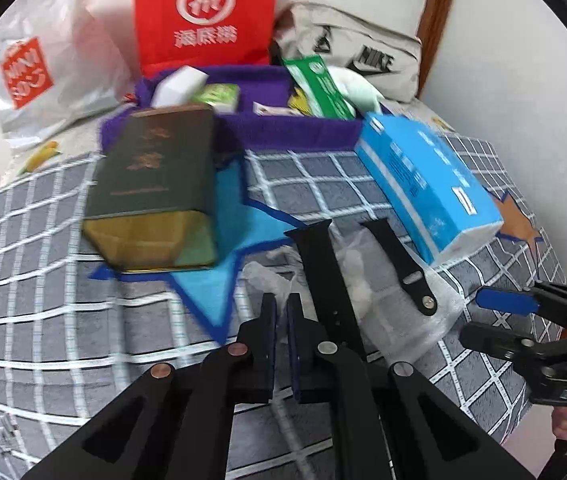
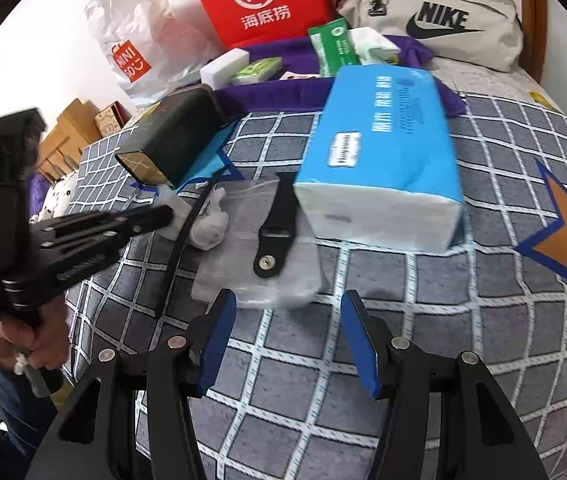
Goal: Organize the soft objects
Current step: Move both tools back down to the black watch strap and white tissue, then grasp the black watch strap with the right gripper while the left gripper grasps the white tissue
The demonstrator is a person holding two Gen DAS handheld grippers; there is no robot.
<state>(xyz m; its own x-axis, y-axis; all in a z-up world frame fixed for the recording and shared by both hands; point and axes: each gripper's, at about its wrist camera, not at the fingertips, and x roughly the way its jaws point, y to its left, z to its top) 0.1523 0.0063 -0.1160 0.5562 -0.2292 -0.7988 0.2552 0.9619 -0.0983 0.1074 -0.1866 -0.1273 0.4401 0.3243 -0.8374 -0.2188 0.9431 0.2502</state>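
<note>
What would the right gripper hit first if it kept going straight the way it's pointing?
Most likely the clear plastic bag with the black strap lying on it, just ahead of the right gripper. Its open fingers point at the bag's near edge, though depth is hard to judge.

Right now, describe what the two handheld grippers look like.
Both are black pistol-grip tools with slotted black linkage arms and round metal pivot pins. The right gripper has ribbed bright blue pads; the left gripper has darker blue pads. Each body carries pale lettering, too blurred to read.
</note>
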